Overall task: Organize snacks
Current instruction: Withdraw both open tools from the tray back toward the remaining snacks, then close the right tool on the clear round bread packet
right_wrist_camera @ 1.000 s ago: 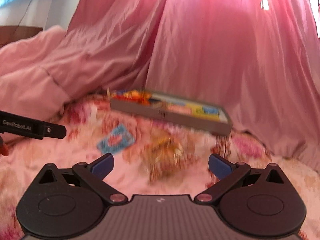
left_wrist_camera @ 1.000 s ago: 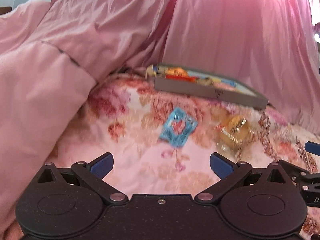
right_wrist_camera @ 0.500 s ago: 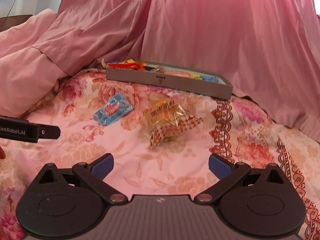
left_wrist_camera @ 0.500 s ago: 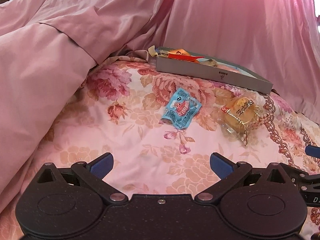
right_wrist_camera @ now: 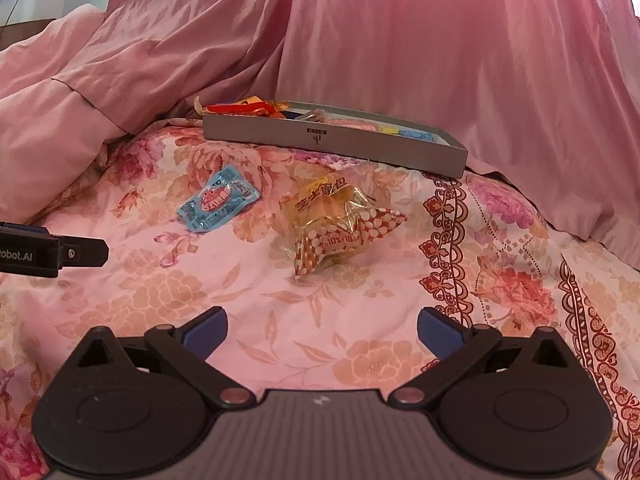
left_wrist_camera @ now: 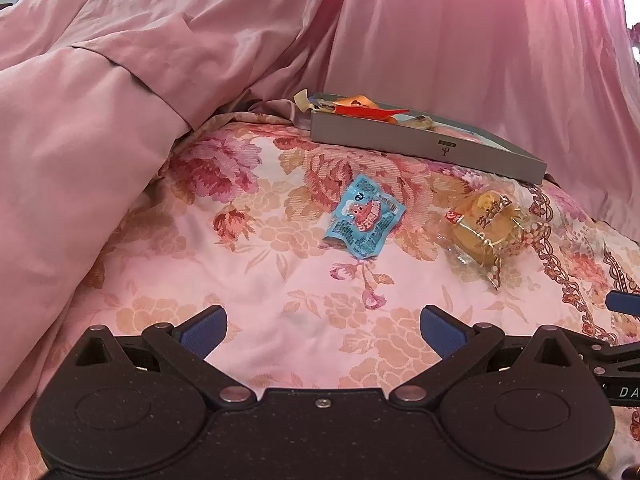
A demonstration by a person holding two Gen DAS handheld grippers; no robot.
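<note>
OK, both grippers sit low over the floral bedsheet (right_wrist_camera: 320, 320), aimed at the far side. Left gripper (left_wrist_camera: 323, 330): jaws spread wide, nothing between them. Right gripper (right_wrist_camera: 322, 330): same, wide apart and empty, level beside the left one; its tip shows at the left view's right edge.

Blue packet (left_wrist_camera: 362, 220) lies flat on the sheet ahead of the left gripper. Clear-wrapped bun (right_wrist_camera: 340, 220) lies just right of it, apart, ahead of the right gripper. Grey box (right_wrist_camera: 332, 138) with other snacks sits behind both, near side wall facing us.

Bare sheet between fingers and both snacks. Pink blanket (left_wrist_camera: 100, 140) piles up along the left edge and behind the box.
</note>
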